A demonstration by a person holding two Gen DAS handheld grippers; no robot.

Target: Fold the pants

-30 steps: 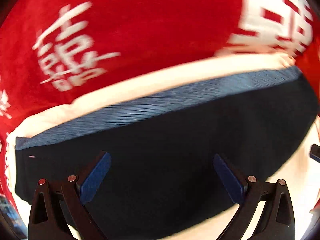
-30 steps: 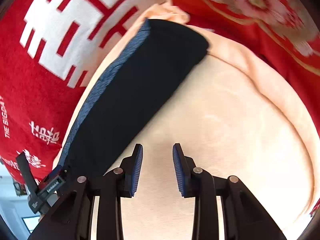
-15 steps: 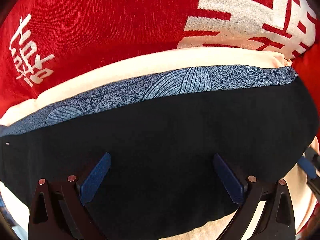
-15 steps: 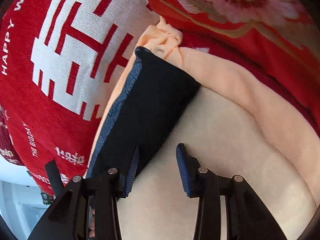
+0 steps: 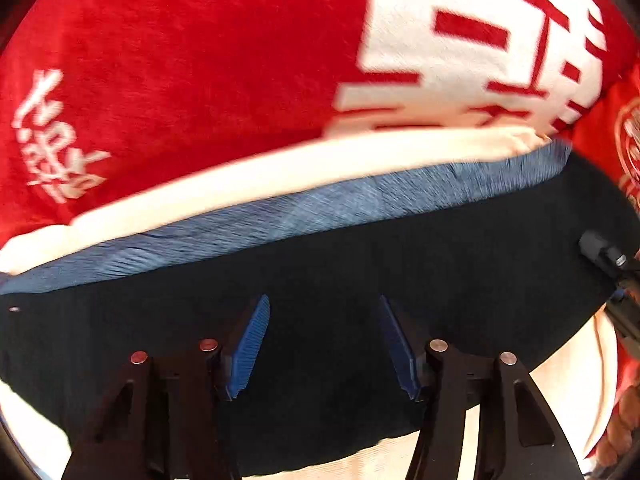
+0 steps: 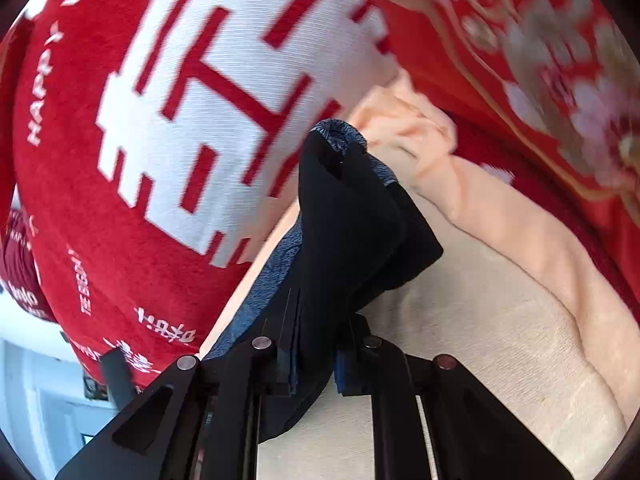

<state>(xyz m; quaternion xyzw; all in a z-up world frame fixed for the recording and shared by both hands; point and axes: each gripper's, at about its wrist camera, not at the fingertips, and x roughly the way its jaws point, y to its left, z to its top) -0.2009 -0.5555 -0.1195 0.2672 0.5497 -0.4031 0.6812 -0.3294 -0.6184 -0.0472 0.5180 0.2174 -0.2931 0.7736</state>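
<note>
Right wrist view: right gripper pinches the dark pants; left gripper jaws closing, half-open above them

Red printed blanket, cream fleece blanket

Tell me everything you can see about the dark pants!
The dark pants look like soft black cloth with a blue patterned band along one long edge. They are folded into a long strip lying on a peach blanket, beside a red cover with white signs. The right claw has just closed on one end, which is bunched and raised off the blanket. The left claw has just been closing over the middle, its pads apart with dark cloth between them.
</note>
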